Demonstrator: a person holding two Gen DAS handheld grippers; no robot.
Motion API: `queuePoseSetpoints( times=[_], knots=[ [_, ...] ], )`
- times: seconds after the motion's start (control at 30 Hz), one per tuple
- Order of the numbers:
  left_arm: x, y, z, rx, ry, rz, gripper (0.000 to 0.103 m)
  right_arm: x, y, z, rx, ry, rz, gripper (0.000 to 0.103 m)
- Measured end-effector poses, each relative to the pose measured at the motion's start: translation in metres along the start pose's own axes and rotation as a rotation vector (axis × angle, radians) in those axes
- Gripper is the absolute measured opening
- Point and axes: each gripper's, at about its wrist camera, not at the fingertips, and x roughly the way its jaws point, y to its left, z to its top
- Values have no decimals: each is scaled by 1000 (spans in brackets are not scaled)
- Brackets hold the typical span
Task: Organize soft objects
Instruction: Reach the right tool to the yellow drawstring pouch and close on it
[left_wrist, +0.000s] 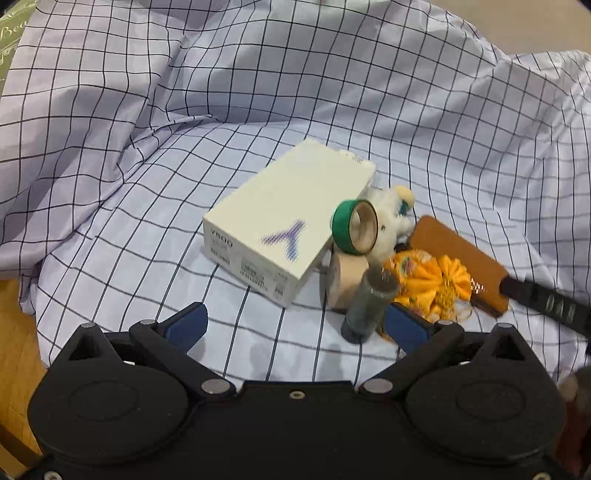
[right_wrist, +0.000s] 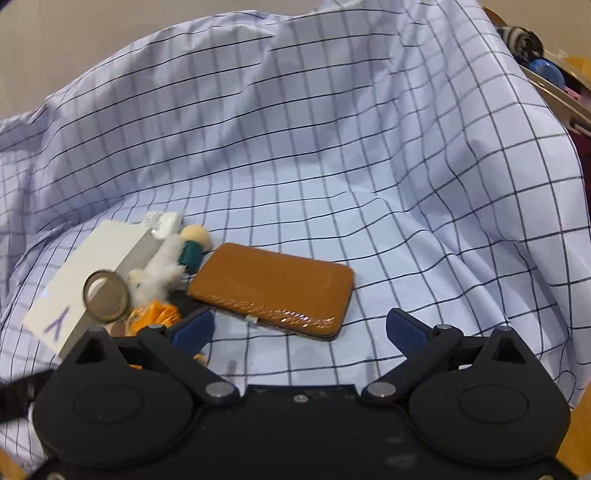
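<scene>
A small white plush toy (left_wrist: 392, 216) lies against a white box (left_wrist: 286, 221), with an orange fabric flower (left_wrist: 432, 280) just in front of it. The plush (right_wrist: 157, 275) and a bit of the flower (right_wrist: 157, 314) also show at the left of the right wrist view. A brown leather case (right_wrist: 273, 290) lies flat ahead of my right gripper (right_wrist: 299, 328), which is open and holds nothing. My left gripper (left_wrist: 295, 325) is open too, low over the checked cloth (left_wrist: 258, 92), short of the box. A grey cylinder (left_wrist: 369, 306) stands by its right finger.
A green tape roll (left_wrist: 354, 227) leans on the box above a beige tape roll (left_wrist: 345, 282). The brown case (left_wrist: 458, 258) lies right of the flower. A black strap (left_wrist: 546, 301) runs off right. Wooden surface (left_wrist: 14, 325) shows past the cloth's left edge. Dark objects (right_wrist: 524, 40) sit top right.
</scene>
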Motion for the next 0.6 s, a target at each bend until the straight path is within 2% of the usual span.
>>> queuePoseSetpoints(
  times=[0.13, 0.23, 0.6],
  knots=[
    [3, -10, 9, 13, -24, -12, 99, 3, 6, -5, 7, 29, 19, 100],
    [8, -19, 12, 41, -27, -14, 99, 0, 8, -9, -6, 17, 36, 100],
    [20, -20, 17, 21, -21, 4, 99, 2, 11, -8, -28, 18, 67, 100]
  ],
)
